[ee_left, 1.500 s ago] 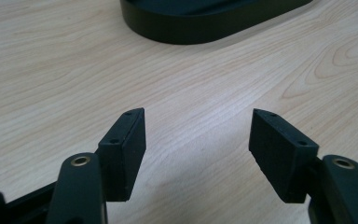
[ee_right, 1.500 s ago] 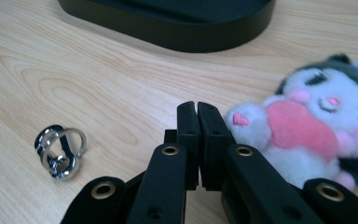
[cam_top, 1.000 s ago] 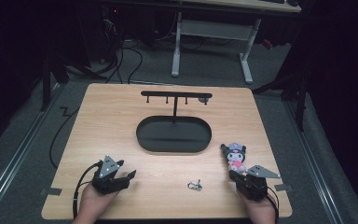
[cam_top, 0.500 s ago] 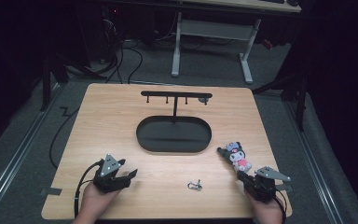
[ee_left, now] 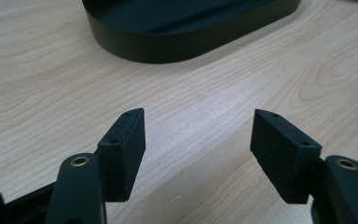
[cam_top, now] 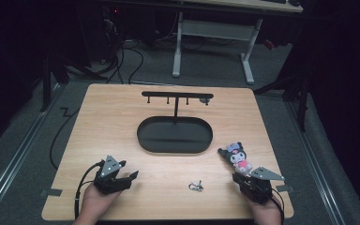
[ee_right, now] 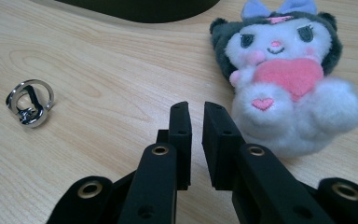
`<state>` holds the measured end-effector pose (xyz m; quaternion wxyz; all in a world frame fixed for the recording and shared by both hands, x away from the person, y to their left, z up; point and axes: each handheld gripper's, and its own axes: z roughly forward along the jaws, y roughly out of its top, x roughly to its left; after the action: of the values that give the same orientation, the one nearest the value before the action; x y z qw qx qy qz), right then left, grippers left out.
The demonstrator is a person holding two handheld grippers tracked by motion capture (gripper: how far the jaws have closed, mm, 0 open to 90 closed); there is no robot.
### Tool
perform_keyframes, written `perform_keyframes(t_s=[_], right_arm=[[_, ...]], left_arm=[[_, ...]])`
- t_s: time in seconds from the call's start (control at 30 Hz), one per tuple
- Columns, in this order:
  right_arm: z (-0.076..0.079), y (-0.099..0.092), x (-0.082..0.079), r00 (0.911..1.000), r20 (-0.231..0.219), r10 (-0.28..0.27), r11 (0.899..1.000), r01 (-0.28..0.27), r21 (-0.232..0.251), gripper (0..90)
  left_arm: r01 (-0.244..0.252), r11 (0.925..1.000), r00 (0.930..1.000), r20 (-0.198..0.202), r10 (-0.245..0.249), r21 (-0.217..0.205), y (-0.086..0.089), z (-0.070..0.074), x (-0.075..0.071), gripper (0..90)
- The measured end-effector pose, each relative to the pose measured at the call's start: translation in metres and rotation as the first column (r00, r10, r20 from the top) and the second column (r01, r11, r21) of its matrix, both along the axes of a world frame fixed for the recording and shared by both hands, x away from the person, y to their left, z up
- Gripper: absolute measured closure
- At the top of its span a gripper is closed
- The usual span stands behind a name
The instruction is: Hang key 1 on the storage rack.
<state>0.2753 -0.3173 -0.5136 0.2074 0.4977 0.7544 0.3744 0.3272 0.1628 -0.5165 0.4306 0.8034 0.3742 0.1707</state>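
Partly cropped: plush toy [ee_right: 284, 88] ears.

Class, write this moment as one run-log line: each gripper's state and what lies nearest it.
left gripper: open, over bare table | right gripper: jaws just opening, slim gap, nothing between | plush toy: beside right jaws | key ring: on table

Dim room, grey carpet floor [cam_top: 23, 140]. Light wooden desk [cam_top: 108, 117] mid-frame. White-legged metal table frame [cam_top: 211, 35] behind, black cables [cam_top: 131, 54] tangled on the floor beside it.
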Motion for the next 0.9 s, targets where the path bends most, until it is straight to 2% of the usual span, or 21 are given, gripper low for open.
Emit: perform_keyframes(t_s=[0.07,0.2,0.33,0.47,0.53,0.57,0.6,0.7,0.83,0.9], right_arm=[[0.001,0.001,0.001,0.9999,-0.008,-0.006,1.0,0.006,0.008,78.9],[-0.001,0.007,0.005,0.9991,-0.04,0.016,1.0,-0.016,-0.007,70.5],[0.0,0.016,0.014,0.9935,-0.104,0.047,0.998,-0.051,-0.039,61.9],[0.0,0.024,0.019,0.9839,-0.168,0.06,0.994,-0.075,-0.085,55.2],[0.002,0.027,0.022,0.9802,-0.185,0.071,0.99,-0.091,-0.105,53.0],[0.004,0.029,0.024,0.9754,-0.208,0.074,0.986,-0.103,-0.133,49.8],[0.004,0.029,0.024,0.9754,-0.208,0.074,0.986,-0.103,-0.133,49.8],[0.005,0.031,0.028,0.9628,-0.262,0.066,0.982,-0.109,-0.152,45.6],[0.011,0.033,0.031,0.9516,-0.299,0.069,0.976,-0.127,-0.178,43.2],[0.016,0.033,0.033,0.9456,-0.317,0.075,0.975,-0.136,-0.176,42.3]], left_arm=[[0.01,1.0,1.0,0.002,-0.01,0.001,0.0,0.0,-0.001,35.6],[0.017,0.9998,0.9998,0.013,-0.018,0.012,0.0,-0.001,-0.002,34.4],[0.038,0.9992,0.9992,0.012,-0.038,0.01,-0.003,-0.003,-0.003,34.1],[0.06,0.998,0.9981,0.009,-0.06,0.018,-0.006,-0.005,-0.004,34.0],[0.066,0.9977,0.9977,0.012,-0.066,0.016,-0.006,-0.004,-0.004,34.0],[0.07,0.9974,0.9975,0.012,-0.07,0.016,-0.007,-0.004,-0.004,34.0],[0.073,0.9972,0.9972,0.015,-0.073,0.016,-0.007,-0.004,-0.005,34.0],[0.084,0.9963,0.9963,0.016,-0.084,0.018,-0.007,-0.003,-0.006,33.7],[0.085,0.9963,0.9961,0.024,-0.085,0.013,-0.007,-0.002,-0.006,33.3],[0.088,0.996,0.9959,0.023,-0.088,0.017,-0.007,-0.003,-0.006,33.3]])
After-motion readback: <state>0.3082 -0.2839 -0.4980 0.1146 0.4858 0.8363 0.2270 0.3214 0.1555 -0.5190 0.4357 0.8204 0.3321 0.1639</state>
